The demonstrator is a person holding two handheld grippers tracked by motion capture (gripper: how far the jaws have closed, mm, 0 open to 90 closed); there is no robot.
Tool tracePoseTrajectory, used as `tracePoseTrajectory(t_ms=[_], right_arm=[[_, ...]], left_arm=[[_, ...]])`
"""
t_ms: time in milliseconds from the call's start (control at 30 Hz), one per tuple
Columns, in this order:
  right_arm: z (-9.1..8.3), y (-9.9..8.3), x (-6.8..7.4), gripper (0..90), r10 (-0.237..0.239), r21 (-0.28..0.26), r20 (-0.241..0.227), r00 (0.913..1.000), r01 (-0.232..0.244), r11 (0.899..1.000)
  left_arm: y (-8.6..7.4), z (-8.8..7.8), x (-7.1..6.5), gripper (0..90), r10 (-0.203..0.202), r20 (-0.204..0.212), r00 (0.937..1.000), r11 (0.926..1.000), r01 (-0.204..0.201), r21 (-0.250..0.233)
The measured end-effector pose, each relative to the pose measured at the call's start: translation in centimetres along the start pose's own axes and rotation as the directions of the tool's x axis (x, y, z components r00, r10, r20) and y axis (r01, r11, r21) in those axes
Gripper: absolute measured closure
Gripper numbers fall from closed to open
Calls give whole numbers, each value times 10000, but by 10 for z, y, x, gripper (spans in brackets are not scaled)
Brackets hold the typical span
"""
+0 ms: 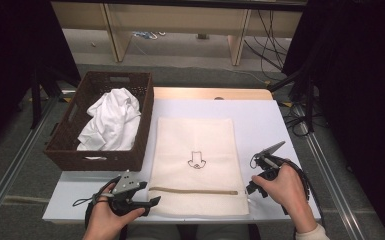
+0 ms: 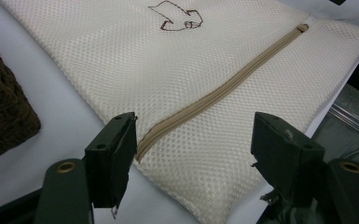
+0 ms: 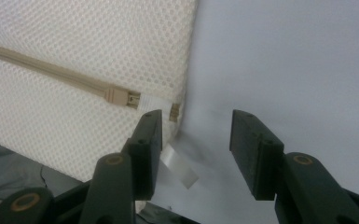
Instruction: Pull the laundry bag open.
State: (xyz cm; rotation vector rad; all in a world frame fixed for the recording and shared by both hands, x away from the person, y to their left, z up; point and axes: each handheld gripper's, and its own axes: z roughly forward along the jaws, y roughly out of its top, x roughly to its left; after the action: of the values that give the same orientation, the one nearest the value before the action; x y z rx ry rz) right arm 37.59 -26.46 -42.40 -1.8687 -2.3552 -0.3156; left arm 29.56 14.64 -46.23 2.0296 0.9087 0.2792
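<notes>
A cream mesh bag [image 1: 196, 165] lies flat in the middle of the white table [image 1: 265, 117], its closed tan zipper [image 1: 195, 191] running left to right along the near edge. The left gripper [image 1: 152, 201] rests at the bag's near left corner, jaws wide apart on either side of the zipper's left end [image 2: 142, 144], holding nothing. The right gripper [image 1: 250, 189] sits at the near right corner, jaws also well open and empty, just beside the zipper pull [image 3: 121, 97] and a small white tab [image 3: 179, 164] at the bag's edge. To the left, a brown wicker basket [image 1: 70, 152] holds a crumpled white garment [image 1: 111, 122].

The bag looks light, soft and limp: it would likely sag and fold if lifted by one corner, and the open weave should give the pads a fair bite. The sensible holds appear to be the pull on the right, small and easy to miss, and the fabric by the zipper's left end to brace against the tug.
</notes>
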Motion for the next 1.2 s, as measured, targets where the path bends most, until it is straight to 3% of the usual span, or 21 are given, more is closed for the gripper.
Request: tracePoseTrajectory(t_ms=[133,167,267,300,500,533,567,600,633,667,733,767,800,833,900,933,1000,1033,1100,1133,1200], right_arm=[[0,7,3,572,-23,329,-114,9999,27,9995],[3,8,4,577,3,57,-109,9999,-2,10000],[3,12,5,589,55,469,-27,10000,-54,9989],[3,13,5,593,12,479,-61,10000,-9,9989],[10,16,9,613,132,715,-97,9999,-125,9974],[13,16,6,619,-256,498,-52,9997,259,9984],[13,16,6,619,-256,498,-52,9997,259,9984],[15,17,7,622,-187,616,-42,9998,190,9979],[16,18,11,629,287,868,-29,9996,-284,9958],[18,18,10,634,178,804,-27,9998,-175,9966],[21,19,8,639,-255,559,41,9997,252,9981],[23,19,9,640,-189,541,15,9998,188,9984],[22,20,13,642,335,886,76,9994,-340,9955],[23,21,12,643,44,830,79,10000,-51,9965],[27,21,15,645,185,654,121,9998,-193,9977],[26,22,16,645,262,956,168,9995,-276,9950],[26,22,16,646,95,928,104,9999,-105,9956],[30,22,18,648,66,614,150,9999,-76,9981],[29,24,20,651,155,930,185,9997,-172,9955],[33,25,14,653,-820,579,137,9965,811,9950],[32,24,22,663,178,1001,263,9995,-204,9948]], left_arm=[[6,8,-3,317,-220,98,9997,9996,222,-175],[8,8,-1,317,96,135,9999,9999,-97,93],[12,11,-4,317,232,133,9996,9996,-234,132],[13,13,-7,317,35,190,9998,10000,-33,-86],[15,15,-8,317,245,240,9994,9996,-248,119],[15,16,-7,317,286,232,9993,9995,-289,153],[15,16,-7,317,286,232,9993,9995,-289,153],[15,17,-8,317,178,273,9995,9998,-181,103],[14,17,-8,317,182,249,9995,9998,-184,103],[14,17,-7,317,346,283,9990,9991,-352,231],[14,18,-7,317,181,342,9992,9998,-185,114],[14,18,-7,317,181,342,9992,9998,-185,114],[14,18,-6,317,331,269,9991,9992,-338,233],[14,18,-7,317,309,255,9992,9992,-315,235],[14,18,-7,317,263,291,9992,9995,-269,182],[14,17,-8,317,297,301,9991,9994,-302,178],[14,17,-8,317,256,242,9994,9995,-260,177],[14,17,-7,317,278,226,9994,9994,-282,201],[14,17,-8,317,179,293,9994,9998,-182,109],[14,17,-6,317,465,257,9986,9987,-470,217],[14,17,-6,317,326,226,9992,9992,-331,240]])
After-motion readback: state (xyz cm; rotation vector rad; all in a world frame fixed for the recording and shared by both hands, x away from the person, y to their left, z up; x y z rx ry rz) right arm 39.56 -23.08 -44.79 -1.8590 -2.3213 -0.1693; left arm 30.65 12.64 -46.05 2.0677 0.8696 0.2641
